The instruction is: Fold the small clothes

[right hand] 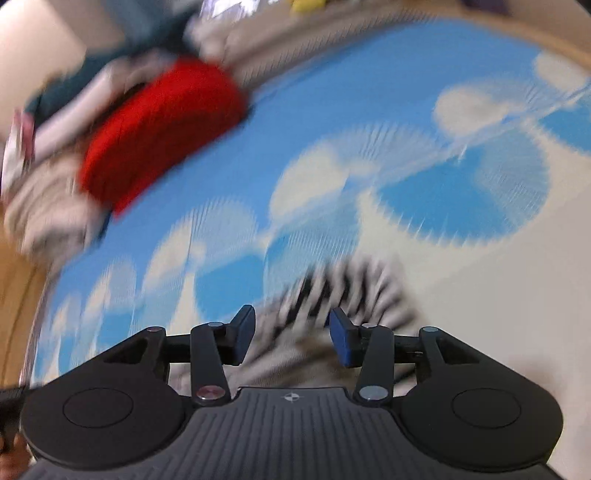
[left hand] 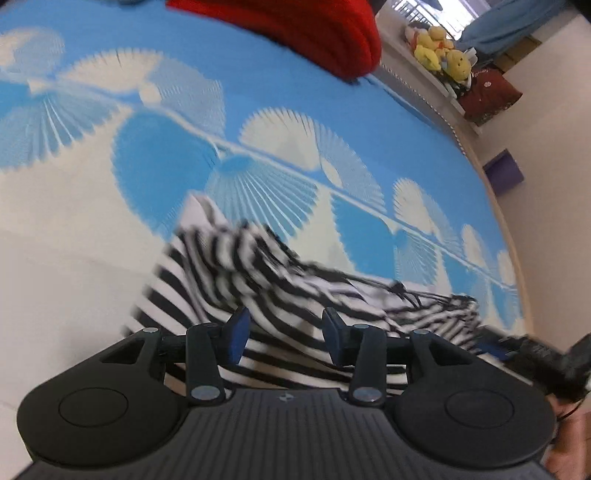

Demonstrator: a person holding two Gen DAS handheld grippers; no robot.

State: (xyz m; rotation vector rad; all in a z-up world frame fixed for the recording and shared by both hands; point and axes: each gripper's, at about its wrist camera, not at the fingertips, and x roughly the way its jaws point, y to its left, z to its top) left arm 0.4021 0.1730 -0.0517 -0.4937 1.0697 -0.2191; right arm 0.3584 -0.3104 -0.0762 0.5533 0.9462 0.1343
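Black-and-white striped garment (left hand: 295, 291) is lying rumpled at lower centre on the blue-and-white bed cover (left hand: 92, 229), seemingly not folded yet. Left gripper (left hand: 284, 332) and right gripper (right hand: 291, 336) are hovering, fingers parted, holding nothing.

Striped garment (left hand: 280, 280) lies rumpled mid-sheet (left hand: 74, 229). Sheet left of it and beyond it is bare. Red pile (left hand: 295, 33) blocks far beyond it; probably more clothes (right hand: 48, 206) beside that, too blurred.
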